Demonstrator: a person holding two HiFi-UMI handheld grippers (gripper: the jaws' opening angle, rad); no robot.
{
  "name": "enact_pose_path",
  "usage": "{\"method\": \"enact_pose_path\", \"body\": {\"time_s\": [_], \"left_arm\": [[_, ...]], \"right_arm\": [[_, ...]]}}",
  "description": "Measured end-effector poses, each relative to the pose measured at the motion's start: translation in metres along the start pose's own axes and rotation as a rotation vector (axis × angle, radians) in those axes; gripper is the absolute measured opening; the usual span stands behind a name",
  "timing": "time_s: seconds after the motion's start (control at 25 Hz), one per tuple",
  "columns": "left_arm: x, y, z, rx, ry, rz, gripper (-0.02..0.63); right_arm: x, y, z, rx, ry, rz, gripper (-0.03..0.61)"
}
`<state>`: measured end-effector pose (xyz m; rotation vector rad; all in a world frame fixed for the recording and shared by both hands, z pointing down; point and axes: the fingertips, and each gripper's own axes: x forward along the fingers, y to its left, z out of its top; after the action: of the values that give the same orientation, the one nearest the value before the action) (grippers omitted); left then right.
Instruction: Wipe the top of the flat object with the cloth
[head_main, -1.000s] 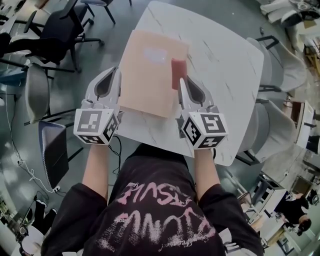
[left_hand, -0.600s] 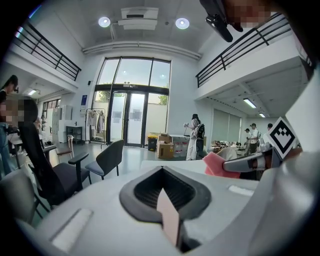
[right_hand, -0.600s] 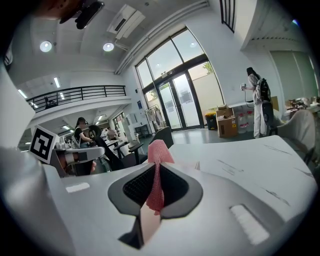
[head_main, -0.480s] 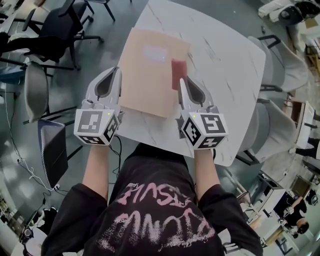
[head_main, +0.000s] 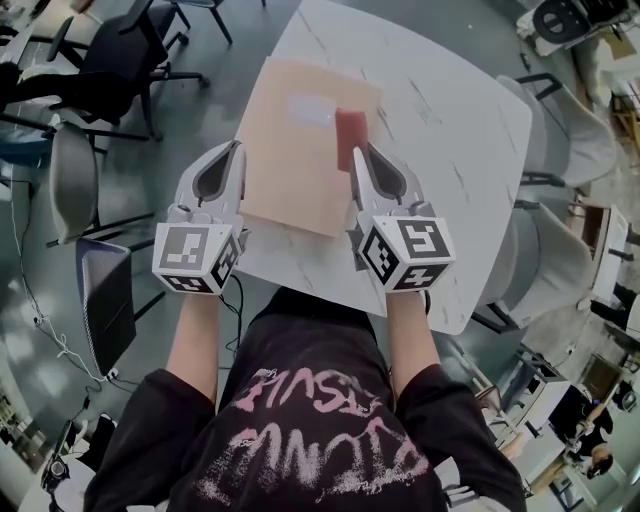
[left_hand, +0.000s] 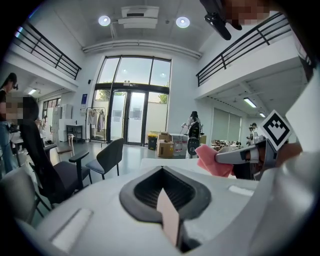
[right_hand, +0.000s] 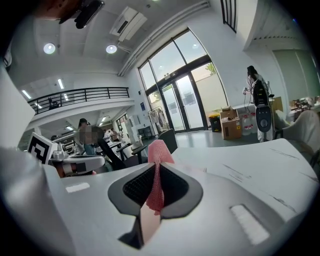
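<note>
A flat peach-coloured board (head_main: 295, 150) lies on the white marble table (head_main: 450, 110). My right gripper (head_main: 357, 158) is shut on a pink cloth (head_main: 350, 136), which hangs over the board's right part. In the right gripper view the cloth (right_hand: 159, 150) sticks up from the shut jaws (right_hand: 157, 167). My left gripper (head_main: 237, 150) sits at the board's left edge, shut, and only a thin peach sliver shows in its slit (left_hand: 162, 175). The left gripper view shows the cloth (left_hand: 207, 159) to its right.
Office chairs stand left of the table (head_main: 120, 50) and pale ones to its right (head_main: 560, 130). A dark panel (head_main: 105, 300) leans on the floor at the left. The table's near edge lies just under both grippers. People stand in the room beyond.
My right gripper has shifted slightly left and forward, carrying the cloth further onto the board. The left gripper has hardly moved.
</note>
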<state>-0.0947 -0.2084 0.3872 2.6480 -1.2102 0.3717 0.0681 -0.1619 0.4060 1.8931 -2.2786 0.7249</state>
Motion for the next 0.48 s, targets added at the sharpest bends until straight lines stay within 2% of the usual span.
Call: {"method": "enact_pose_path", "body": {"time_s": [0.48], "left_arm": [[-0.01, 0.015, -0.003, -0.001, 0.005, 0.04, 0.0]], "right_arm": [[0.049, 0.042, 0.019, -0.024, -0.002, 0.113, 0.046]]}}
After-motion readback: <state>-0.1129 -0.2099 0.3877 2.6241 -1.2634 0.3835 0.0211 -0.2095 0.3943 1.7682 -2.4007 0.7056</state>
